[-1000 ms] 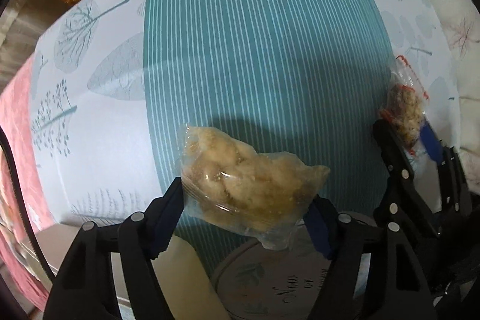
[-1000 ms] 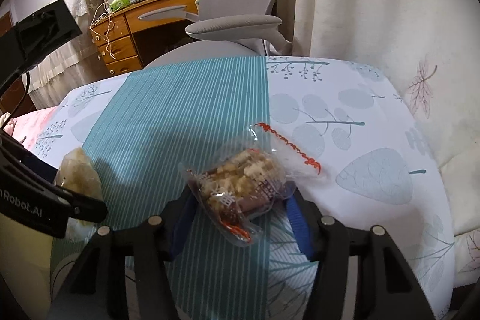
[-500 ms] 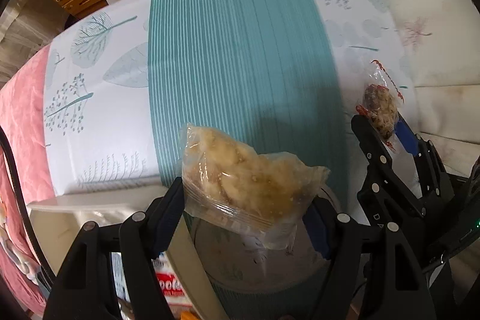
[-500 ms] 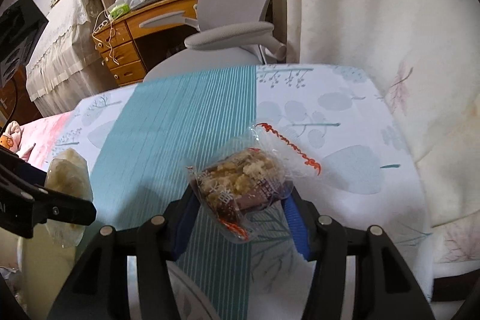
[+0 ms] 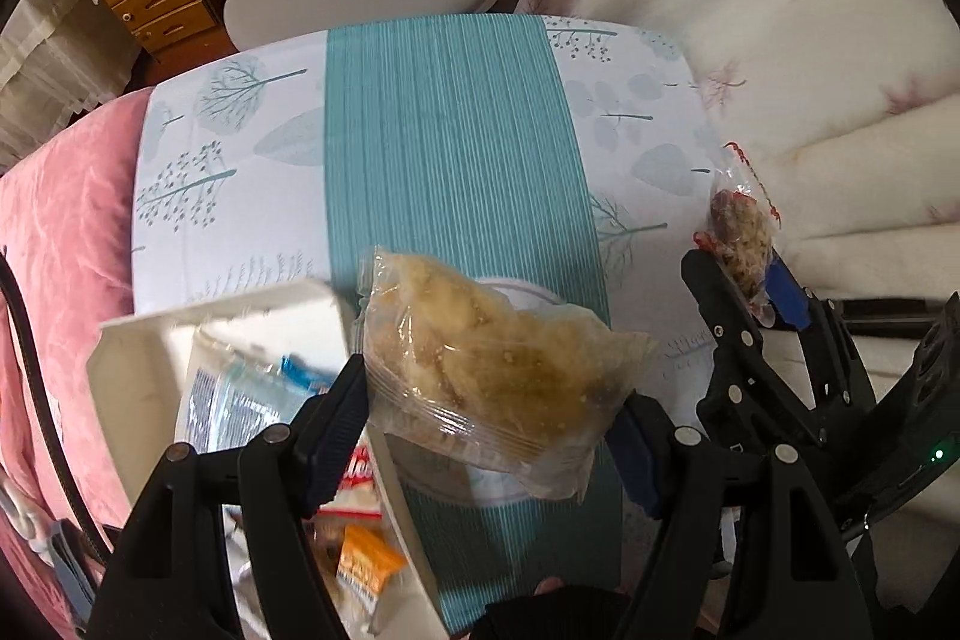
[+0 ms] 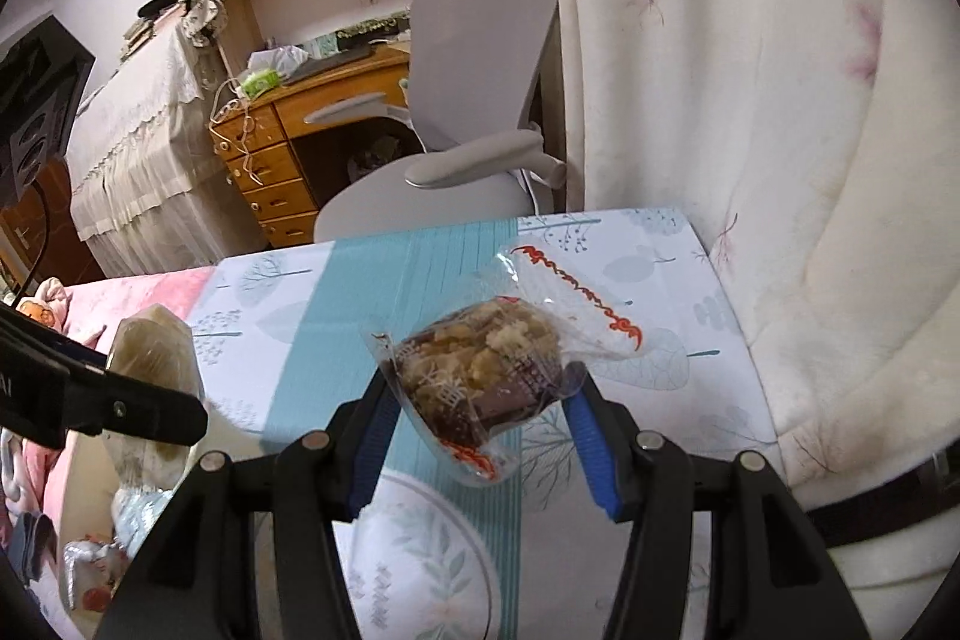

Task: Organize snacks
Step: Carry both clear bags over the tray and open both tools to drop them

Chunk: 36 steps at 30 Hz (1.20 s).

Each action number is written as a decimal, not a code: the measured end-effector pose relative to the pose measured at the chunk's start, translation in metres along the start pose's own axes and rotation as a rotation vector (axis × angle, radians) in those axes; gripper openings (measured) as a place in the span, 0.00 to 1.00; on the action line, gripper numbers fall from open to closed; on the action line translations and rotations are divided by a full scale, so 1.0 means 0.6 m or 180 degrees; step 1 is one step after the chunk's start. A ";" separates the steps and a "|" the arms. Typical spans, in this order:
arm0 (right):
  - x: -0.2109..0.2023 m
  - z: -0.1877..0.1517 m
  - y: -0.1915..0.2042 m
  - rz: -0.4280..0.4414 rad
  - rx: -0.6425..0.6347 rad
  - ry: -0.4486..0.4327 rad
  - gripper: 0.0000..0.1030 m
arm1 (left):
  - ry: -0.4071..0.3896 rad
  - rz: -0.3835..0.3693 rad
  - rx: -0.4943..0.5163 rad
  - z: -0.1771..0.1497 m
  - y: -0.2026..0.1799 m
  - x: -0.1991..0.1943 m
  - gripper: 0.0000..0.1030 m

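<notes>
My left gripper [image 5: 489,394] is shut on a clear bag of pale yellow pastry [image 5: 492,370], held above the table, over a round plate [image 5: 456,478] and beside a white box [image 5: 252,322]. My right gripper [image 6: 477,400] is shut on a clear-wrapped brown crumb cake [image 6: 480,376] with a red-printed seal, held above the table. The pastry bag and the left gripper also show at the left of the right wrist view [image 6: 153,358]. The cake shows at the right of the left wrist view [image 5: 741,232].
The white box holds several wrapped snacks [image 5: 240,400]. The table wears a white leaf-print cloth with a teal striped band [image 5: 444,130]. A grey office chair [image 6: 474,70] and a wooden desk [image 6: 288,142] stand beyond it. A cream quilt [image 6: 780,160] lies to the right, pink bedding [image 5: 54,250] to the left.
Both grippers have risen and drawn back from the table with their snacks still held. The white box of snacks and the round plate have come into view below the left gripper.
</notes>
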State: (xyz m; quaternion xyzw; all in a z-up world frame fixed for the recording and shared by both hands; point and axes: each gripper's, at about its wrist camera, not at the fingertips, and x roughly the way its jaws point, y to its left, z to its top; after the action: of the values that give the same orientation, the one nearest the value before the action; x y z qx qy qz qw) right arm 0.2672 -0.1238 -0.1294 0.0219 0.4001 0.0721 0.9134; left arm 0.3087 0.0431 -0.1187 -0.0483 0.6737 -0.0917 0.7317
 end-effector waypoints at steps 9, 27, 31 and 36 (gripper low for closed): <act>-0.074 -0.024 0.078 0.0185 -0.0157 -0.0043 0.53 | -0.0120 -0.0055 -0.0149 -0.106 0.059 -0.069 0.70; -0.160 -0.115 0.338 0.0409 -0.0396 -0.0009 0.54 | -0.0367 -0.0276 -0.0097 -0.257 0.270 -0.139 0.70; -0.167 -0.144 0.385 0.0418 -0.0348 0.0010 0.55 | -0.0421 -0.0285 -0.0018 -0.271 0.312 -0.143 0.70; -0.164 -0.170 0.421 0.0267 -0.0356 0.0115 0.63 | -0.0464 -0.0294 -0.0017 -0.276 0.341 -0.141 0.81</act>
State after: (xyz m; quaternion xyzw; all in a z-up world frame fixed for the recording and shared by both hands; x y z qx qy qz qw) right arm 0.0973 0.1095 -0.1022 -0.0137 0.4106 0.1330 0.9020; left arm 0.1518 0.2687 -0.0901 -0.0878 0.6159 -0.1198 0.7737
